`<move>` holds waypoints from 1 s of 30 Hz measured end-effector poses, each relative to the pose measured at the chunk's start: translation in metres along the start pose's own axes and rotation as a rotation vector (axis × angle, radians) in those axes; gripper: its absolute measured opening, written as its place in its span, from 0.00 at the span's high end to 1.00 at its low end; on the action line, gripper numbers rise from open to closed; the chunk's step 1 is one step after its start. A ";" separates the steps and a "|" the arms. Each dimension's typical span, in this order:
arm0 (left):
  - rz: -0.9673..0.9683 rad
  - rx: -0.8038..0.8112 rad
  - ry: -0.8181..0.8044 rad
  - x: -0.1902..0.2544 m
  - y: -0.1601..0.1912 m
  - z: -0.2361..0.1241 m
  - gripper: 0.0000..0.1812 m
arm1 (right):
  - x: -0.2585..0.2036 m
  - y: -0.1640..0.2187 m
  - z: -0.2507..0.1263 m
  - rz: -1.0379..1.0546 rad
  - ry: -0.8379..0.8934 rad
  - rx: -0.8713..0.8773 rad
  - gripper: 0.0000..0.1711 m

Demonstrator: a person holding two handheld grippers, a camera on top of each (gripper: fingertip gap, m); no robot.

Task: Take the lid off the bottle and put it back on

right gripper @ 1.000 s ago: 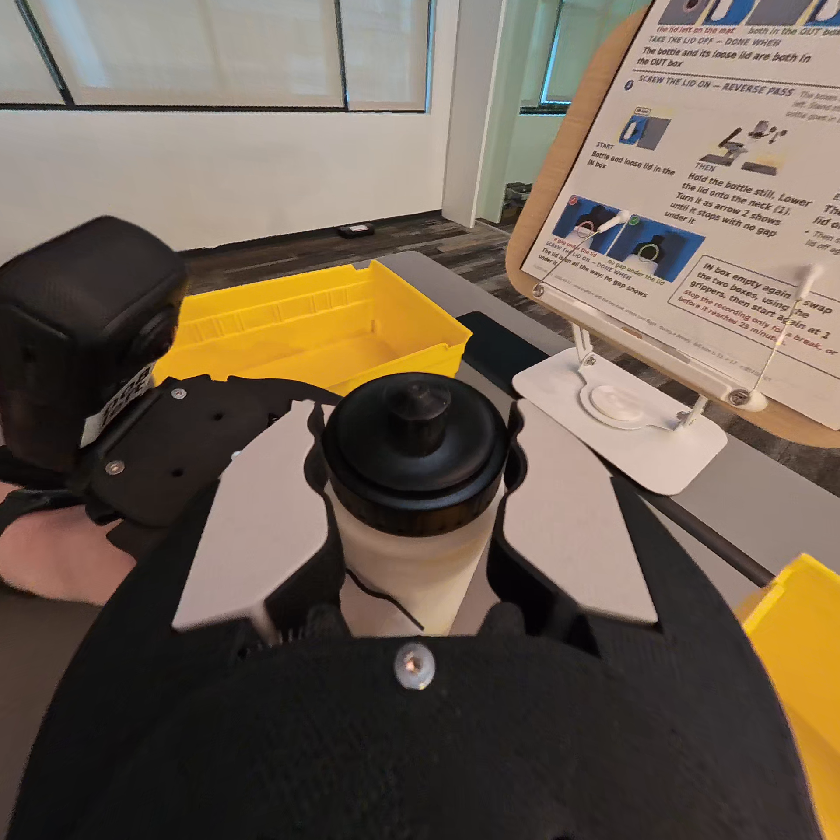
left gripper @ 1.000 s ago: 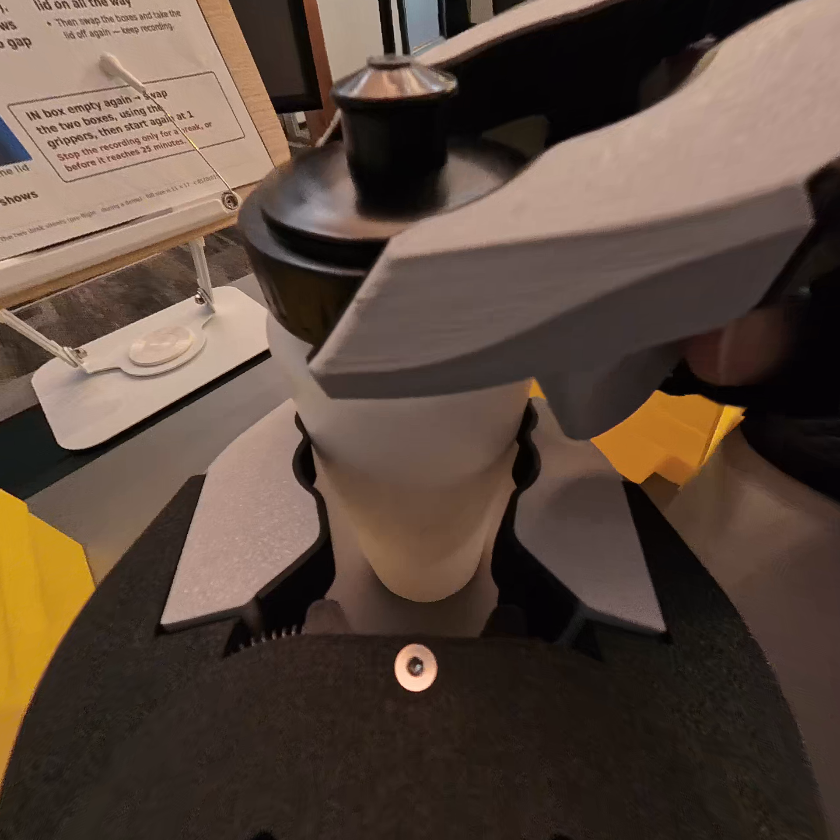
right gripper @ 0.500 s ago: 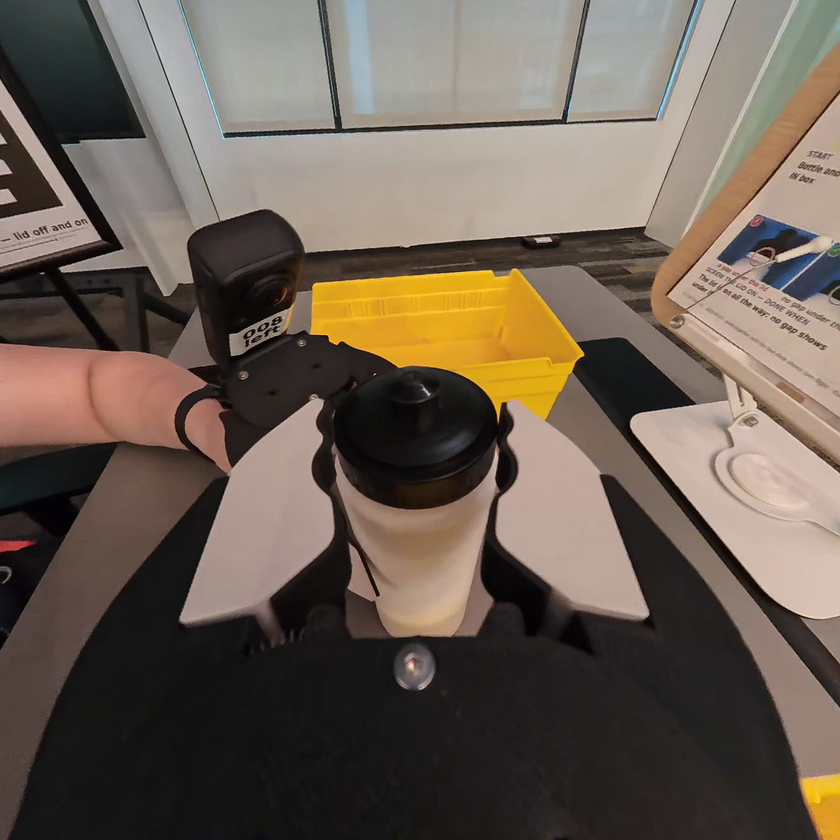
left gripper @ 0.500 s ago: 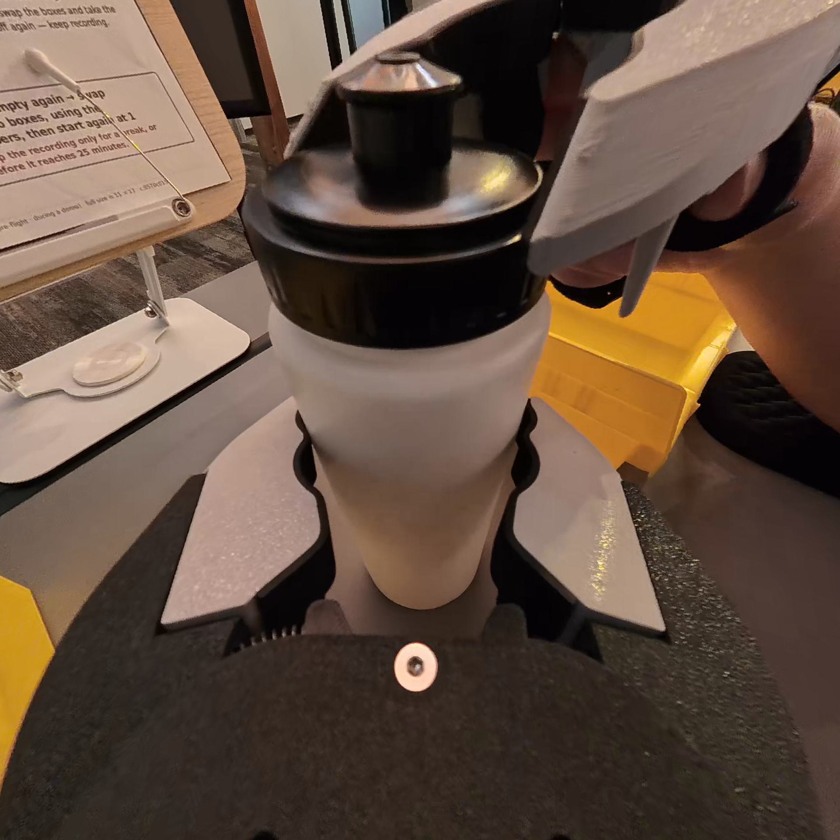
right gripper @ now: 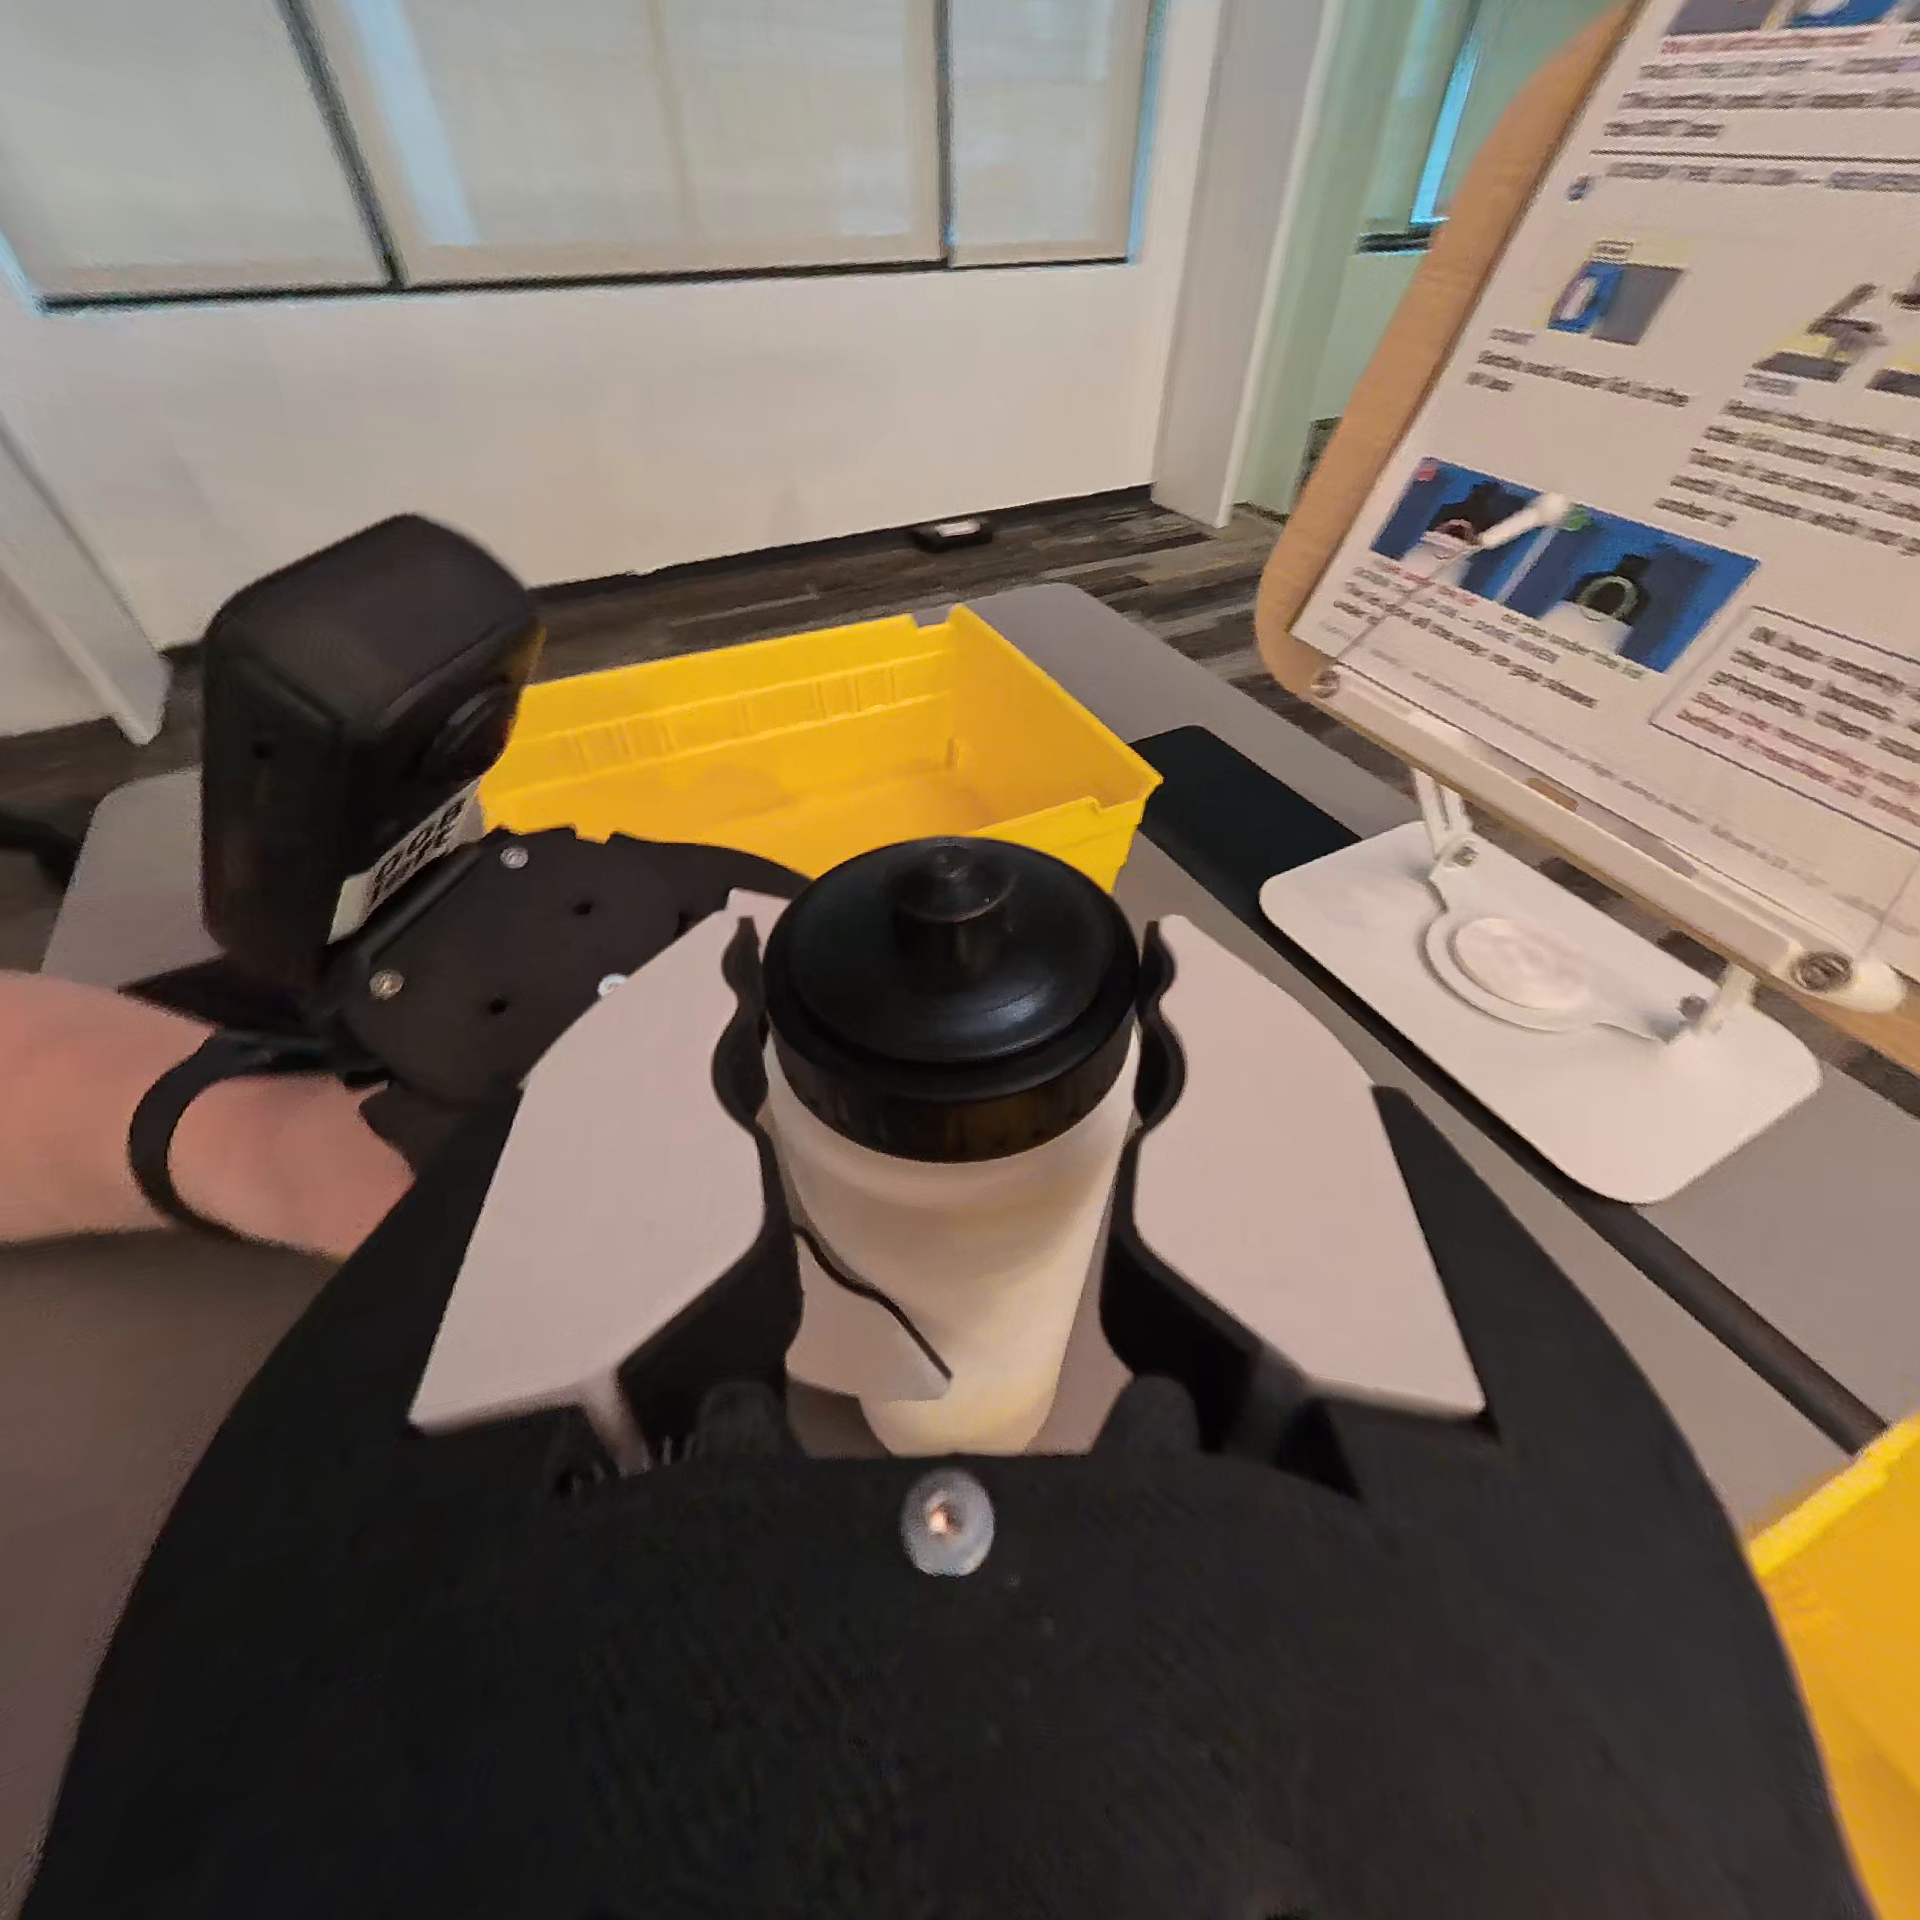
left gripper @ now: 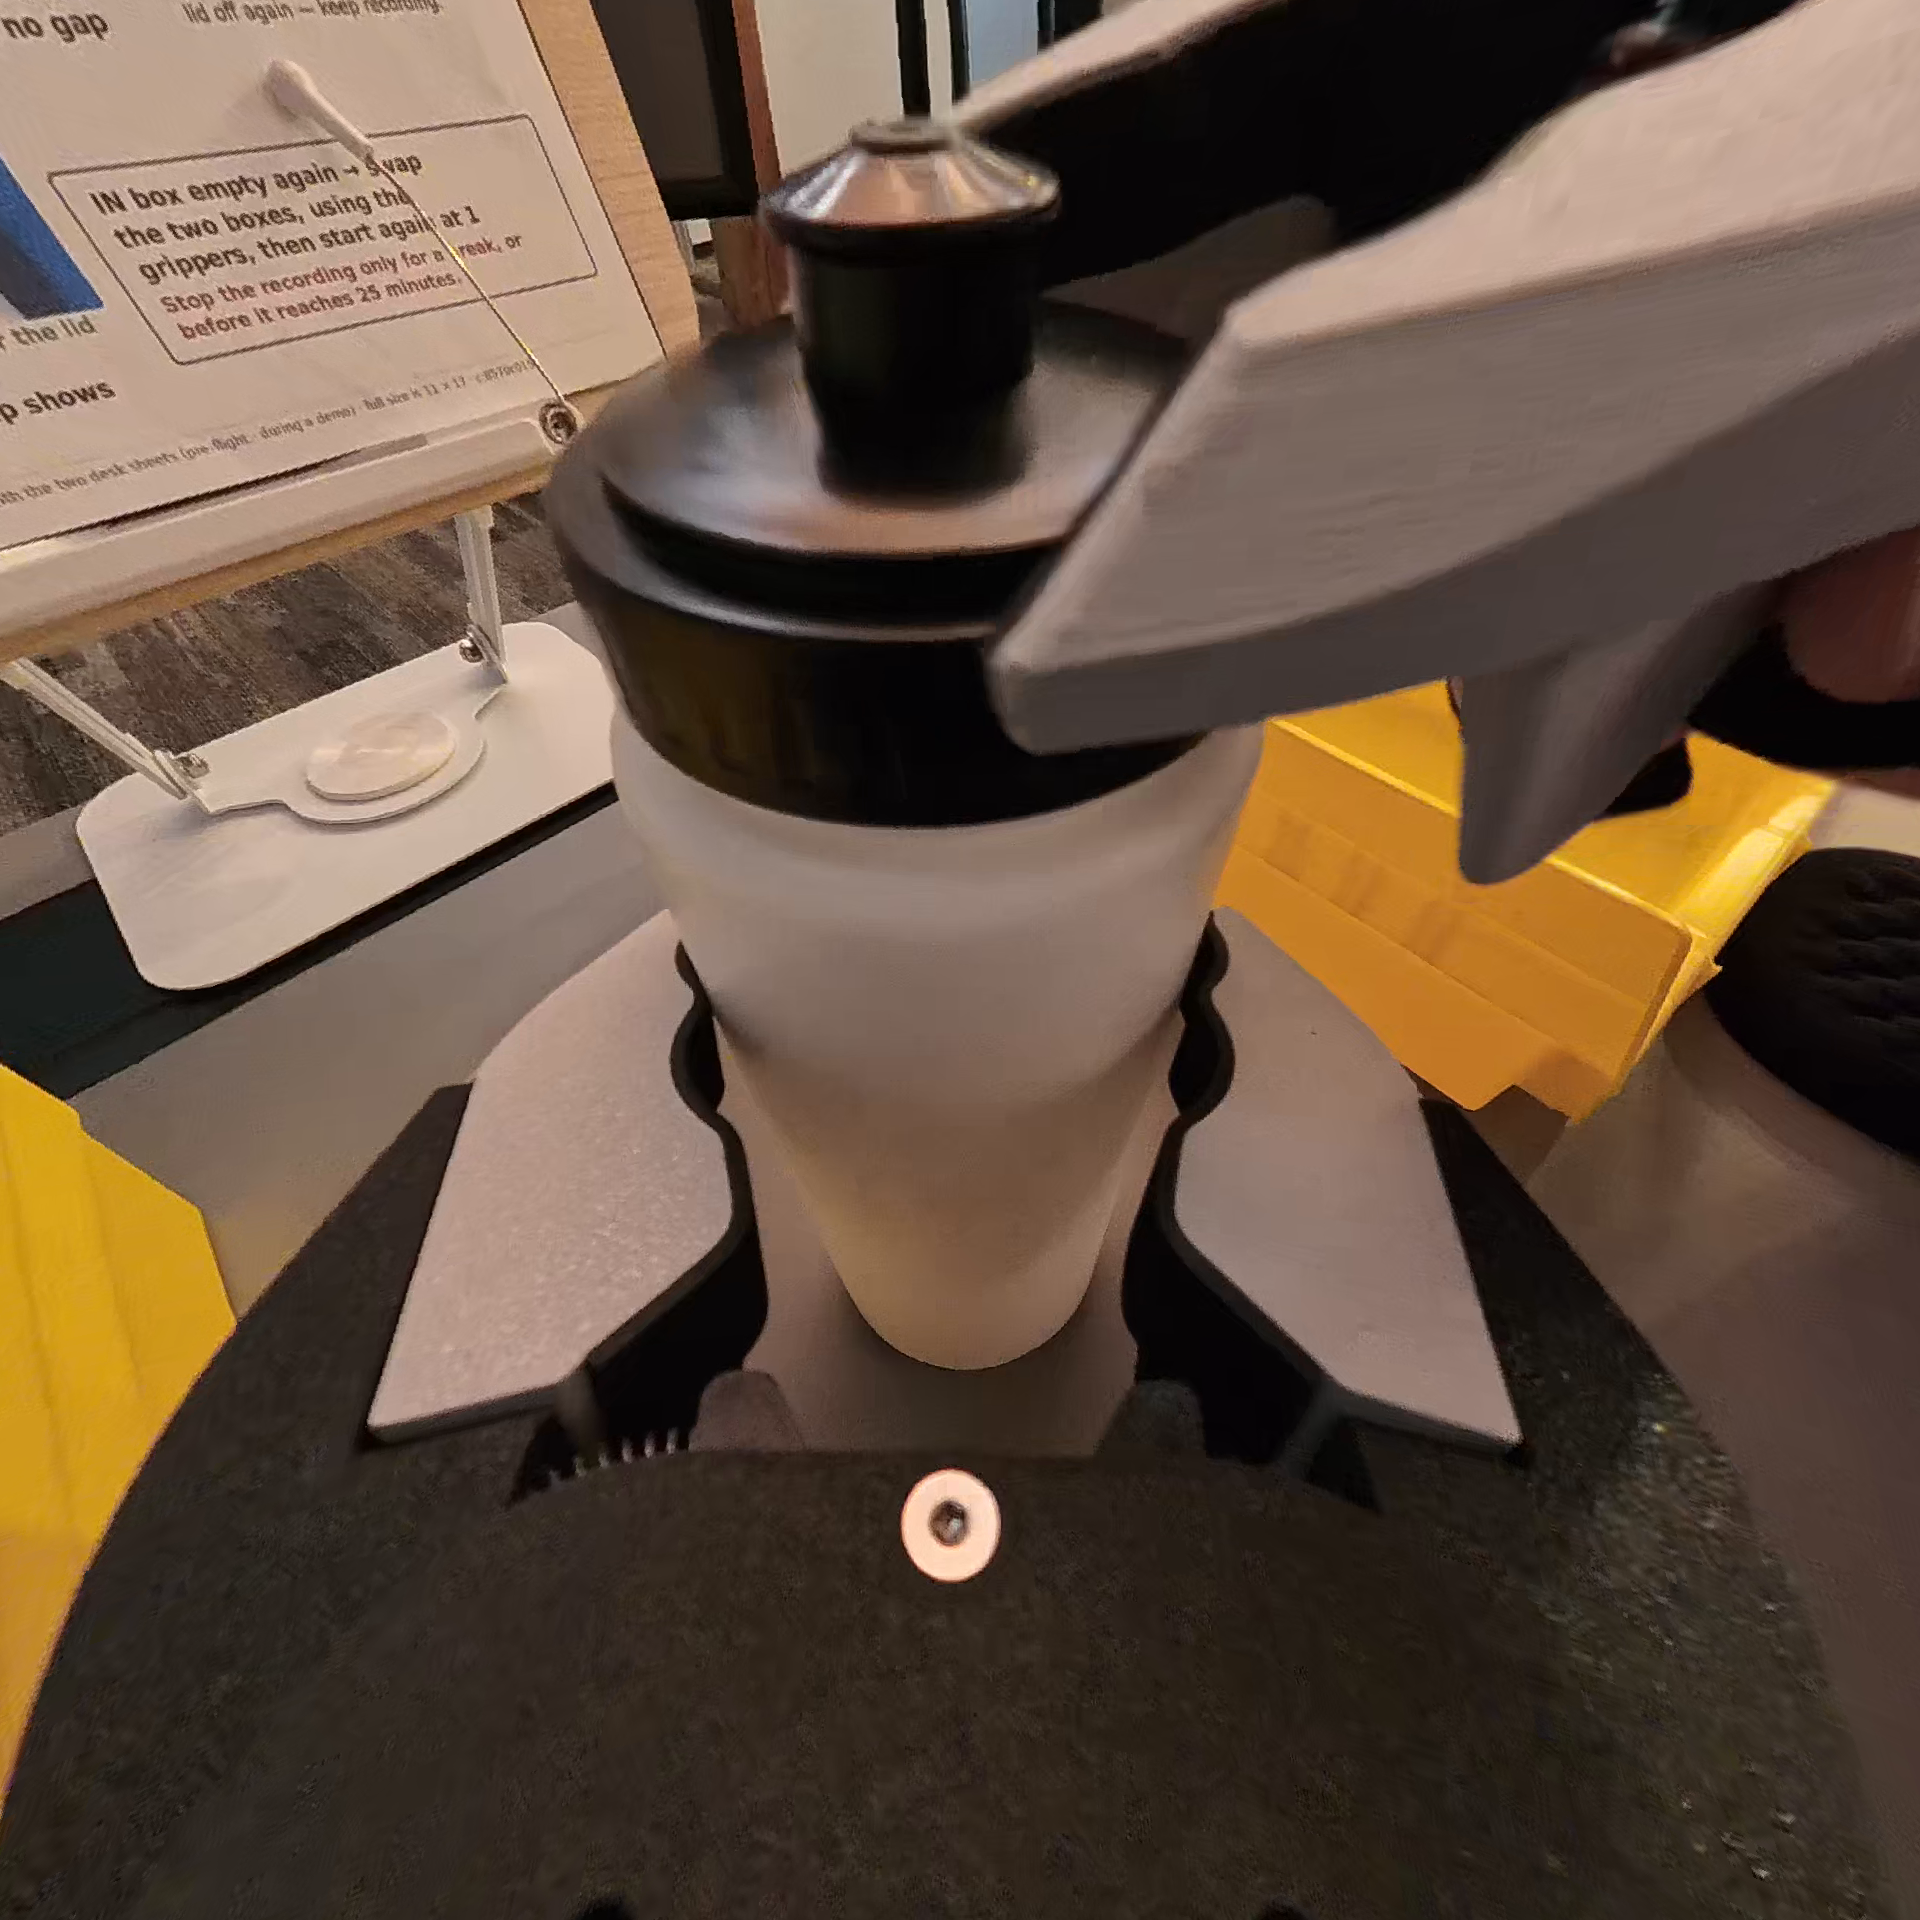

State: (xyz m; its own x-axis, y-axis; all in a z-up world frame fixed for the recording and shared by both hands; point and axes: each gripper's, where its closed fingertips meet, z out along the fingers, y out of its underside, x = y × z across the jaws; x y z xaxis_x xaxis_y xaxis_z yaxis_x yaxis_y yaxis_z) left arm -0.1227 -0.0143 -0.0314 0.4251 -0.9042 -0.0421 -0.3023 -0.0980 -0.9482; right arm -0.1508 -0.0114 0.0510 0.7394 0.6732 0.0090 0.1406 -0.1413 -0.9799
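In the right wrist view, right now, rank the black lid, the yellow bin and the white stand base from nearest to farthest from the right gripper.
1. Black lid: between the right gripper's fingers, on the bottle.
2. White stand base: on the table, off to the right.
3. Yellow bin: straight ahead, behind the bottle.

The base and bin are close; the base looks slightly nearer.

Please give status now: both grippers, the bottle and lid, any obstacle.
Left gripper shut on bottle body. Right gripper shut on black lid, lid seated on the bottle. Nothing in the way.
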 end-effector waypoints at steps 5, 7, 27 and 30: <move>0.032 0.006 0.075 0.011 -0.001 0.002 0.53 | -0.003 0.002 -0.009 -0.101 -0.188 -0.015 0.56; 0.043 0.008 0.104 0.016 -0.001 0.003 0.52 | -0.005 0.005 -0.011 -0.115 -0.229 -0.020 0.57; 0.030 -0.005 0.031 0.006 0.000 0.002 0.53 | 0.001 0.002 -0.006 -0.064 -0.130 -0.027 0.56; 0.052 0.000 0.065 0.012 -0.001 0.002 0.53 | -0.004 0.003 -0.009 -0.051 -0.229 -0.011 0.58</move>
State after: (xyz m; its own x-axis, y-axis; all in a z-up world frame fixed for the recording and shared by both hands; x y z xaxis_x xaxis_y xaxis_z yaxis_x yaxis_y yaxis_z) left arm -0.1152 -0.0242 -0.0318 0.3522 -0.9333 -0.0706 -0.3227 -0.0502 -0.9452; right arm -0.1471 -0.0210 0.0496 0.5623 0.8269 0.0116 0.1820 -0.1101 -0.9771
